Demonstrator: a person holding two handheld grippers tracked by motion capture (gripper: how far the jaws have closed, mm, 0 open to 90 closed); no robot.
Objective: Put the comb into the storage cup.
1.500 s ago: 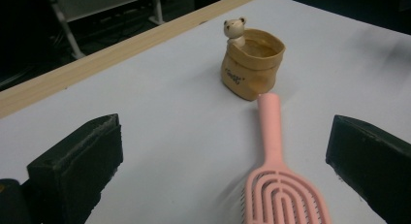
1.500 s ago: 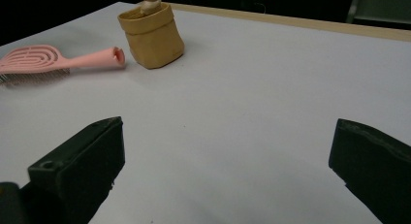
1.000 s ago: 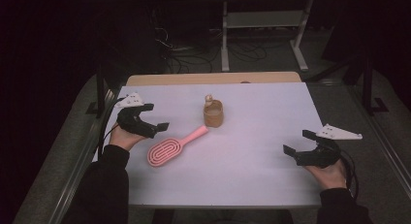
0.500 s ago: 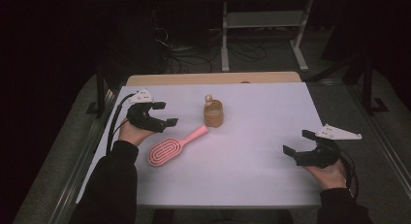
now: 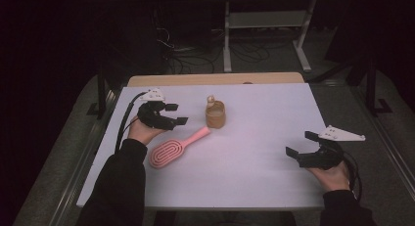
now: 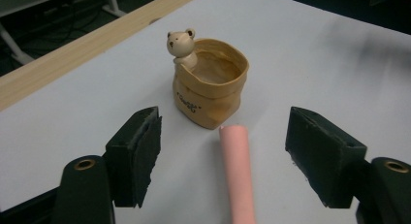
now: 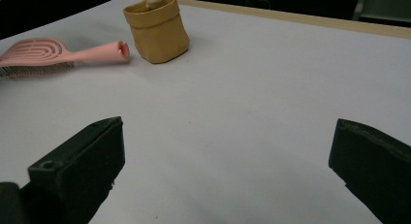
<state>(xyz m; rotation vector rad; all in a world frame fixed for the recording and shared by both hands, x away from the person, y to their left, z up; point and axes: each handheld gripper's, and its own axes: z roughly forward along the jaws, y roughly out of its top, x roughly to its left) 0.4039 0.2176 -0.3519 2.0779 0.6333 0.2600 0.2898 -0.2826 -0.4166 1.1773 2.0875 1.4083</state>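
My left tool (image 6: 223,151) has just been closing its jaws part-way around the brush (image 5: 177,147) handle beside the cup (image 6: 211,88), not yet pinching, so nothing is lifted; my right tool (image 5: 306,146) waits wide open, empty, far from it.

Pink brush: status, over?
Left gripper fingers astride the pink plastic hairbrush handle, just closing, no contact. Right gripper open. Tan bear pot just beyond the handle.
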